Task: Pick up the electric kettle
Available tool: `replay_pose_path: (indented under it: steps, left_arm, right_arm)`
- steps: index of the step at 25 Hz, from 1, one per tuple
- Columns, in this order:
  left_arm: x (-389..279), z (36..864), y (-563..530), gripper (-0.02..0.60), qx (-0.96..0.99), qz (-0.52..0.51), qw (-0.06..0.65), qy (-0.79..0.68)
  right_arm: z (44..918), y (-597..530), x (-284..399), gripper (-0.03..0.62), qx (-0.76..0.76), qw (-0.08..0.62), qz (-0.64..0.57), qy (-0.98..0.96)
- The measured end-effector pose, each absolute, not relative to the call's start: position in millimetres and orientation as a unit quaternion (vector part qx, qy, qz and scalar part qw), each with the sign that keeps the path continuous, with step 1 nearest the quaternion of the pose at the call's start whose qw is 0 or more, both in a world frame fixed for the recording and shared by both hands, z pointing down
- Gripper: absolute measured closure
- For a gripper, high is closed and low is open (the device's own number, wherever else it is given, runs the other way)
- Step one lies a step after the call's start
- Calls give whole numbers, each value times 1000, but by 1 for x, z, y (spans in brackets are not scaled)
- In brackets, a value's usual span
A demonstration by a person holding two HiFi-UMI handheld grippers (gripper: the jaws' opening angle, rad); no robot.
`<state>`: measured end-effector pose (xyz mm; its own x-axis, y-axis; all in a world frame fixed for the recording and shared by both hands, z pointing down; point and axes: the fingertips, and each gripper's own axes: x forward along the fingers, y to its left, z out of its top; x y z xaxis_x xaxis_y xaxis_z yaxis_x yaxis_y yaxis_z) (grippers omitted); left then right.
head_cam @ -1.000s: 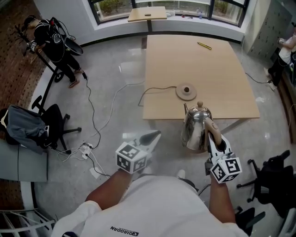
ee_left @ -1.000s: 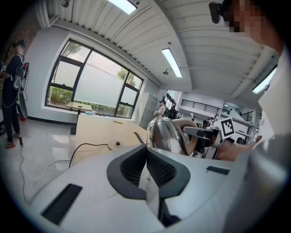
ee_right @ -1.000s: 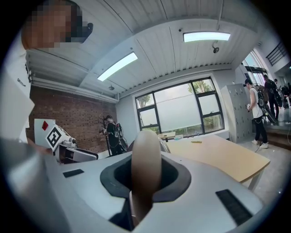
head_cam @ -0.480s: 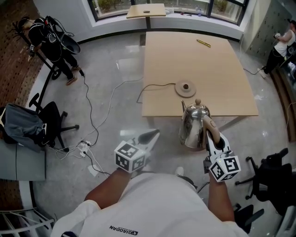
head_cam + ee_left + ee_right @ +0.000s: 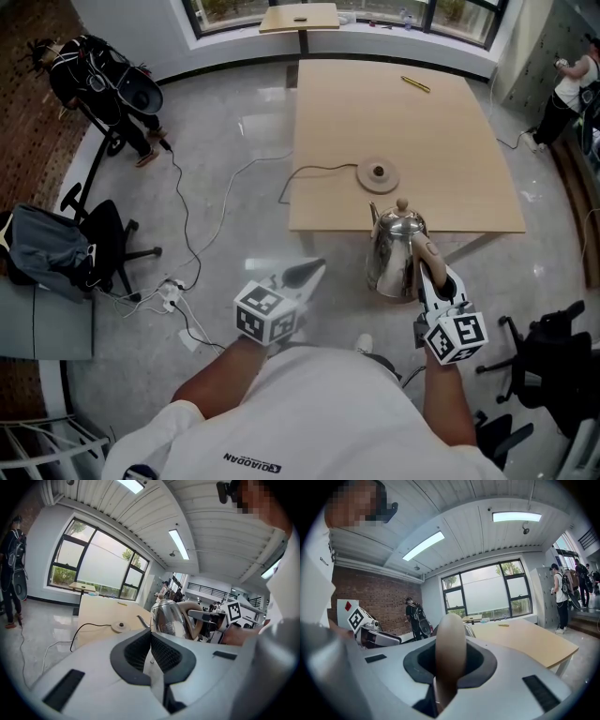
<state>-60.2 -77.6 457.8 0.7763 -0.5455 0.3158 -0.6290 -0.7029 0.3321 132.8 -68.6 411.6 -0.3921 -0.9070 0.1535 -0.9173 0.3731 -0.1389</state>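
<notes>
A shiny steel electric kettle point(image 5: 396, 251) with a tan handle hangs in the air just off the near edge of the wooden table point(image 5: 441, 112). My right gripper point(image 5: 429, 274) is shut on the kettle handle point(image 5: 449, 649), which fills the gap between its jaws in the right gripper view. The kettle's round base point(image 5: 377, 174) sits on the table with its black cord trailing left. My left gripper point(image 5: 302, 276) floats to the kettle's left, shut with nothing in it; its view shows the kettle point(image 5: 169, 618) a short way ahead on the right.
A yellow pen point(image 5: 415, 83) lies at the table's far side. Cables and a power strip point(image 5: 169, 298) run over the grey floor on the left. An office chair point(image 5: 70, 251) stands left, another chair point(image 5: 553, 361) at right. A person point(image 5: 94, 70) stands far left.
The view has shifted slightly; both grippers and the kettle keep their places relative to each other. The person at far left has moved a little.
</notes>
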Motion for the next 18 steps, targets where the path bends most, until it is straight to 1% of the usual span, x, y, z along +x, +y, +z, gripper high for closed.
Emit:
replay_pose_path:
  steps: [18]
  left_arm:
    - [-52, 459, -75, 586, 922, 97, 213, -308]
  right_arm:
    - [419, -62, 140, 522, 556, 43, 103, -824]
